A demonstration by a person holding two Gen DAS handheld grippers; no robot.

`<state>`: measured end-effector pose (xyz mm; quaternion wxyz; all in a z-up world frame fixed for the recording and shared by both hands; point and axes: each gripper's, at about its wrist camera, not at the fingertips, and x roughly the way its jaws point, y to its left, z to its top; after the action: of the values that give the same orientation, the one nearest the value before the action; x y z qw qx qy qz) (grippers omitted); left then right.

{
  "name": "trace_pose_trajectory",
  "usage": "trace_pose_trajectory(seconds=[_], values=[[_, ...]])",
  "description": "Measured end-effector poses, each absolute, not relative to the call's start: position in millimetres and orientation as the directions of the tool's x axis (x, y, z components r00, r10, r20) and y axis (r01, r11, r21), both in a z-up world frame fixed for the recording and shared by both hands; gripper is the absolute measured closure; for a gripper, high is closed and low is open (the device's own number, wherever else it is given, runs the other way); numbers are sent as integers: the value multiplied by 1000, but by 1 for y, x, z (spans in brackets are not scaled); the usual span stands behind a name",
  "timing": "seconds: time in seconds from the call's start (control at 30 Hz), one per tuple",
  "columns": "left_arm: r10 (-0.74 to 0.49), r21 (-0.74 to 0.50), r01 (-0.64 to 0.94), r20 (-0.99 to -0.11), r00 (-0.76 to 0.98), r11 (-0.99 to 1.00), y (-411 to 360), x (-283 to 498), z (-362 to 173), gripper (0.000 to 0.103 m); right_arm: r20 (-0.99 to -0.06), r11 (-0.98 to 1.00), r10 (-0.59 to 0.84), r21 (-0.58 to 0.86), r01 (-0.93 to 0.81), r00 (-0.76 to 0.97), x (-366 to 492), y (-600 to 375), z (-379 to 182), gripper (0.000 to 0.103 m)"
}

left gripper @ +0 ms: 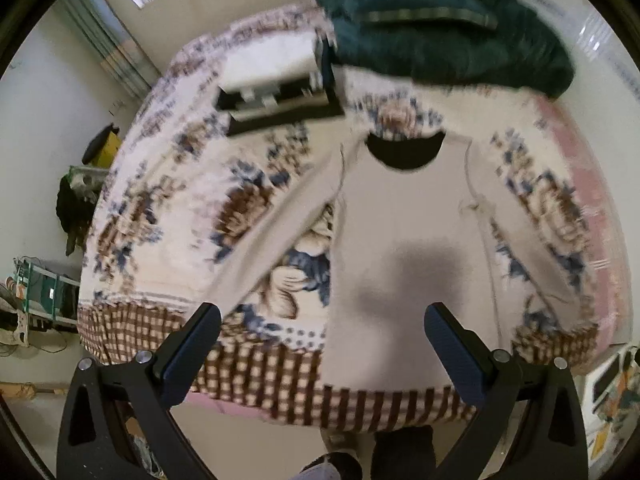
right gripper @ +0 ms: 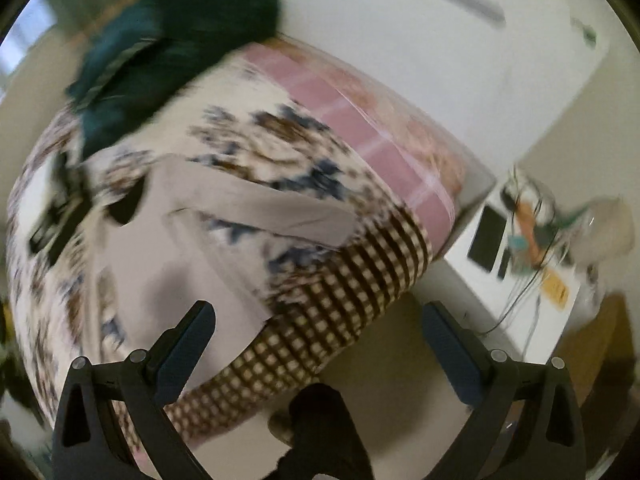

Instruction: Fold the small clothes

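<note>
A pale grey long-sleeved top with a dark neck opening lies flat on the floral bed cover, both sleeves spread out, its hem hanging over the front edge. My left gripper is open and empty, held above the hem. The top also shows in the right wrist view, its right sleeve stretched sideways. My right gripper is open and empty, off the bed's front right corner. Both views are blurred.
A dark green garment is piled at the bed's far side, also in the right wrist view. A white and black box-like object lies at the far left. A white side table with cables stands right of the bed.
</note>
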<state>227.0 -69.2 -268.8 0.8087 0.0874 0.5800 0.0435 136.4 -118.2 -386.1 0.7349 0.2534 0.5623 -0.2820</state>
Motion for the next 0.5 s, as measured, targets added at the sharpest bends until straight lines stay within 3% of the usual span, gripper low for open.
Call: trace_pose_trajectory(seconds=[0.33, 0.5], values=[[261, 273, 65, -953, 154, 960, -120, 299, -455, 0, -992, 507, -7, 103, 856, 124, 194, -228, -613, 4], [272, 278, 47, -957, 97, 959, -118, 320, -507, 0, -995, 444, 66, 94, 891, 72, 211, -240, -688, 19]])
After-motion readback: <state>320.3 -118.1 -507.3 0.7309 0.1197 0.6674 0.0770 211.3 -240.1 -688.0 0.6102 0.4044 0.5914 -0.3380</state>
